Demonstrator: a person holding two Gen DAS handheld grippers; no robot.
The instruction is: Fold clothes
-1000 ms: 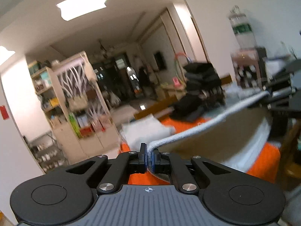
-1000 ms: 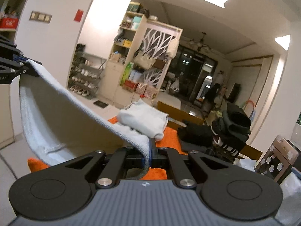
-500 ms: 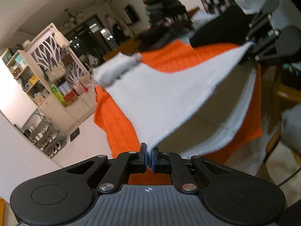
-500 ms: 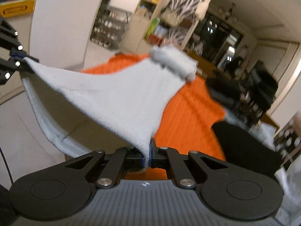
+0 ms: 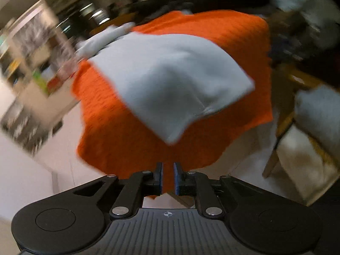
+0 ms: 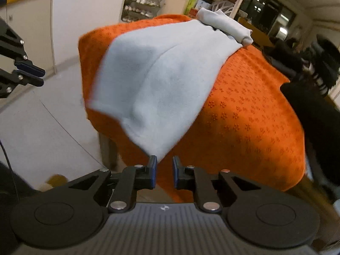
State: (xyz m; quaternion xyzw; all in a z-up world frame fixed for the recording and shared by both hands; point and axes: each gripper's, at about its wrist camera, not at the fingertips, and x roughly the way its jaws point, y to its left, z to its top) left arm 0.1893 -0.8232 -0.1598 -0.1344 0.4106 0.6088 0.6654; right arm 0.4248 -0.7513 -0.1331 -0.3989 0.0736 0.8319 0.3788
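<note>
A pale grey fleece garment [image 5: 170, 78] lies spread on a table covered with an orange cloth [image 5: 119, 131], its bunched end at the far side. In the right wrist view the same garment [image 6: 157, 80] drapes toward the near corner of the orange cloth [image 6: 250, 114]. My left gripper [image 5: 168, 177] is open, a little back from the cloth's near edge, with nothing between its fingers. My right gripper [image 6: 163, 174] is open too, and the garment's near corner hangs just above its fingertips. The left gripper's fingers [image 6: 29, 72] show at the left edge of the right wrist view.
Dark clothes [image 6: 301, 97] lie piled at the table's far right. A wooden chair with pale fabric [image 5: 306, 144] stands to the right of the table. Shelving units [image 5: 31, 68] and a white wall stand to the left. White floor surrounds the table.
Both grippers have opened and let go of the grey garment, which has dropped flat onto the orange cloth. Both views have tipped downward and pulled back from the table.
</note>
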